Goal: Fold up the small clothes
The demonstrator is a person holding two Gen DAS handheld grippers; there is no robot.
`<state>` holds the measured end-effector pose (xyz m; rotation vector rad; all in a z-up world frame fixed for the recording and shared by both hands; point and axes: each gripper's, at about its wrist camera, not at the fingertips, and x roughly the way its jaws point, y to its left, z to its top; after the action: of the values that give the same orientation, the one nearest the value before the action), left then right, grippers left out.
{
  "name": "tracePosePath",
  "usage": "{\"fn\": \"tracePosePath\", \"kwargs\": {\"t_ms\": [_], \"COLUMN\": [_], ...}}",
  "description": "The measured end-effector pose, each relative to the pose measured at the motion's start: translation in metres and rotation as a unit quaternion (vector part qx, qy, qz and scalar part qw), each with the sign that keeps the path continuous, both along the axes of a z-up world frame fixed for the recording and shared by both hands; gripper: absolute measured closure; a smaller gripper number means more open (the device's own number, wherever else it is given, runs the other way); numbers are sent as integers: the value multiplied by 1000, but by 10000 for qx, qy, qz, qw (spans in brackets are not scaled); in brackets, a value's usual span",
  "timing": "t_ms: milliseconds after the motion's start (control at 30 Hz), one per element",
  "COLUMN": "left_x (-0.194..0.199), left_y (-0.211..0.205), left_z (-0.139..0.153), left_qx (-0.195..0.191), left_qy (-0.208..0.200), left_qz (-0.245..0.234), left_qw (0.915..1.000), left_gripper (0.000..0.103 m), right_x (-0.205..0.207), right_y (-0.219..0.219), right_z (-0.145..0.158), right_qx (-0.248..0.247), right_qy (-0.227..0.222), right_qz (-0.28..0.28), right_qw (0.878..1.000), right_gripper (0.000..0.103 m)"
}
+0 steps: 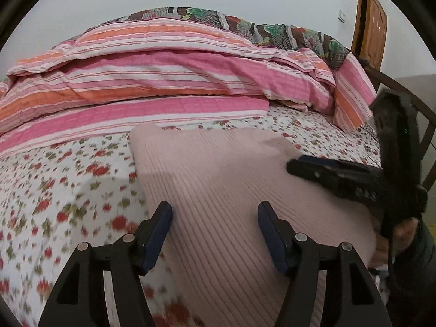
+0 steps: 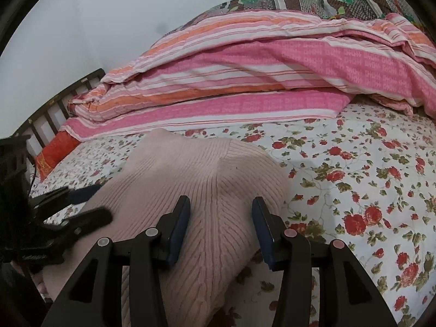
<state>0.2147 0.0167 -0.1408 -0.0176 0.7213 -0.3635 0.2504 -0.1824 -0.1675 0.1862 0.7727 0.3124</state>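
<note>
I see the pink ribbed sweater point(image 1: 218, 179) lying flat on the floral bedsheet point(image 1: 54, 190), below the striped quilt point(image 1: 152, 81). My 2 grippers — left gripper point(image 1: 215, 212), right gripper point(image 2: 220, 207) — hover over it, jaws spread, grasping nothing.

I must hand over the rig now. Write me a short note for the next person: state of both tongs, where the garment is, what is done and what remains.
Left tongs: open, holding nothing, over the near part of the pink knit garment.
Right tongs: open, holding nothing, over the same garment.
Garment: lies on the floral bedsheet, in front of the striped quilt.
Done: it looks partly folded, with a fold edge at the far end; I cannot tell how many folds.
Left: finish folding and flatten it.
</note>
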Motion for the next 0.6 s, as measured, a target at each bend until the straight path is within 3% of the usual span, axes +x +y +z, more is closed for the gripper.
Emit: {"fn": "tracePosePath", "kwargs": {"t_ms": [367,600], "left_x": [-56,-55], "left_y": [-16,-4], "left_z": [-18,-28], "left_qx": [527,-8], "left_qy": [-183,147], "left_qz": [289,640], "left_qw": [9980,9978], "left_gripper": [37,32], "right_x": [-24,-36], "right_y": [-8,0], "right_z": [4,3], "right_qx": [-43,-443], "right_qy": [-3,-232], "right_qz": [151,198], "right_qw": [9999,9985], "right_gripper": [46,43]}}
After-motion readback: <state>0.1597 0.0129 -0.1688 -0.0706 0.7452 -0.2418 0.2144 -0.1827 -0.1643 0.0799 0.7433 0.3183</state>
